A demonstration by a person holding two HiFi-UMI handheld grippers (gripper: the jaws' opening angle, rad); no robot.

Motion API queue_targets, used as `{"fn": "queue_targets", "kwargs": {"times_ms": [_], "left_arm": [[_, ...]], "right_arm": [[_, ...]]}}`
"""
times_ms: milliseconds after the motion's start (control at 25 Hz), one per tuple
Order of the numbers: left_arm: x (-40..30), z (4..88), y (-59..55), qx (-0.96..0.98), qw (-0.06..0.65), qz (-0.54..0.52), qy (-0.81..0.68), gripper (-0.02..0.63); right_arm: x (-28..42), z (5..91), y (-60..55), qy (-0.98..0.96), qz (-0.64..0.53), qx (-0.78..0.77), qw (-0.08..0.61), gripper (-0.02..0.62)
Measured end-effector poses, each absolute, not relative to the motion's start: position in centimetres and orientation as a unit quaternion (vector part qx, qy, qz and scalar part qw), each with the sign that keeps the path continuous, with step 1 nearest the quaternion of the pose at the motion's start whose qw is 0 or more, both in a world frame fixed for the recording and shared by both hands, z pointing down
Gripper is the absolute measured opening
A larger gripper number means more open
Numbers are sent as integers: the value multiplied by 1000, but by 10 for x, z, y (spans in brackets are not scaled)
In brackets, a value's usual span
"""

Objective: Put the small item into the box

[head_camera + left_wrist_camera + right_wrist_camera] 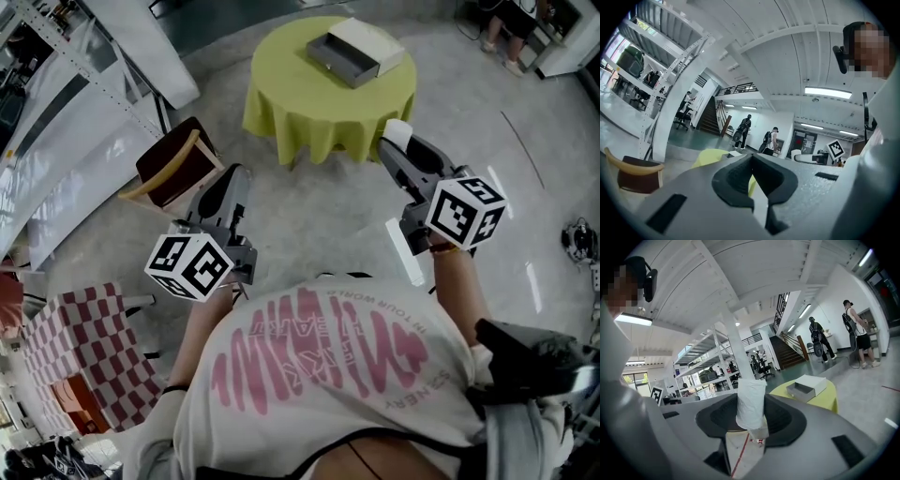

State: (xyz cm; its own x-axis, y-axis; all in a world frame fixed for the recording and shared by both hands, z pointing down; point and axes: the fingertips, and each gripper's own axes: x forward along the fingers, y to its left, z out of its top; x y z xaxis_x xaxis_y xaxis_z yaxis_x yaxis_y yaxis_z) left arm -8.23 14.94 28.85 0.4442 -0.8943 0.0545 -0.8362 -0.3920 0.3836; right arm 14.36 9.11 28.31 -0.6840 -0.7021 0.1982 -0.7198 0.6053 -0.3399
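Note:
A small white packet [751, 401] stands upright between the pads of my right gripper [750, 420], which is shut on it. In the head view the packet [397, 130] pokes out of the right gripper [395, 142], held above the floor just short of the round table's near edge. A grey and white box [356, 52] with its drawer slid open lies on the yellow-green tablecloth [305, 108]; the right gripper view shows the box [806, 387] ahead to the right. My left gripper [236, 174] is shut and empty, its tips [752, 157] meeting.
A wooden chair [173, 164] with a dark red seat stands left of the table. A red-checked cloth [84, 356] covers something at lower left. Shelving [661, 79], a staircase [787, 352] and several people [743, 131] are farther off.

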Motion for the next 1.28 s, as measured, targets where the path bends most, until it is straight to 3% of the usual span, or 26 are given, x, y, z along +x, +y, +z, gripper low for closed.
{"fn": "queue_targets", "kwargs": {"times_ms": [560,1280], "left_arm": [[-93,273,122,814,150,-97,-553,6],[-86,304,87,827,168,-65,-532,6]], "right_arm": [[164,274,62,-905,187,383,8,175],[171,318,43,-889,220,402,23,175]]}}
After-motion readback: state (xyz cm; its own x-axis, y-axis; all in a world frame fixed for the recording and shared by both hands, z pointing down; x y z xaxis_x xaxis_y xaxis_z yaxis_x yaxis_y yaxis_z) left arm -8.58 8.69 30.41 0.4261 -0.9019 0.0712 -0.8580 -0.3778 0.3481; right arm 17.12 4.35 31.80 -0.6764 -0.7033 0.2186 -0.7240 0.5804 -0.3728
